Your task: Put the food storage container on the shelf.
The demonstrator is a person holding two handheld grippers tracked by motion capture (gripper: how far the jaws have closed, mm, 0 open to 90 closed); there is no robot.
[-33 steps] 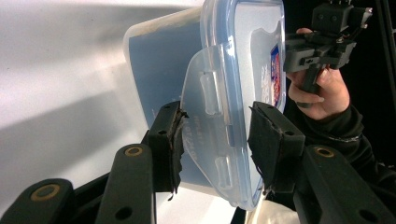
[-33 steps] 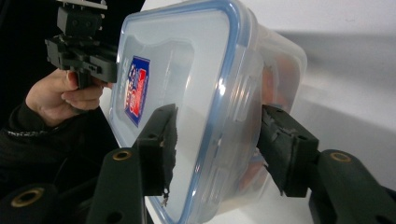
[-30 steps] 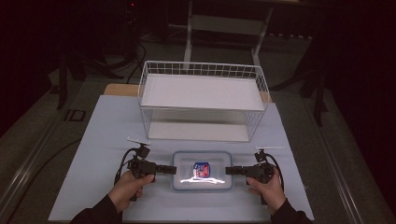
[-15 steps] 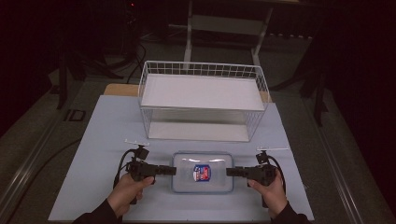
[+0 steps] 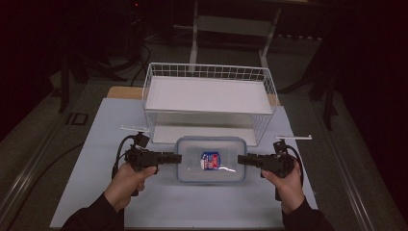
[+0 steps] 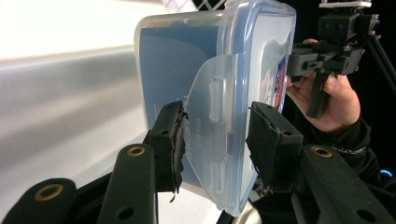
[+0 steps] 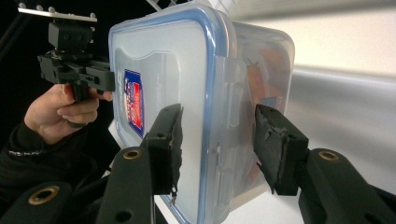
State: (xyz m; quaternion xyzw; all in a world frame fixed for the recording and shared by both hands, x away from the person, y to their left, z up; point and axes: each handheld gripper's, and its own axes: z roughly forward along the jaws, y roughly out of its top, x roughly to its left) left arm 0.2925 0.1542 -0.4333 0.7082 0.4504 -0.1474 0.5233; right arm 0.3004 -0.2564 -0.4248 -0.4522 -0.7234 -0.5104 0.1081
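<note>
At the near edge of the table (image 5: 96,144), the person's two hands came in from the bottom, each with a gripper. The left gripper (image 5: 176,158) was clamped on the left end of a clear plastic box (image 5: 210,159), over its side clip (image 6: 219,135). The right gripper (image 5: 242,159) was clamped on the right end of the same box, one pad on the lid and one on the underside. The box was held level between them, above the table, just in front of the wire basket (image 5: 210,103). Its lid had a blue rim and a small red and blue label (image 5: 210,160). Behind the box, the basket stood on the table with a white board inside.
</note>
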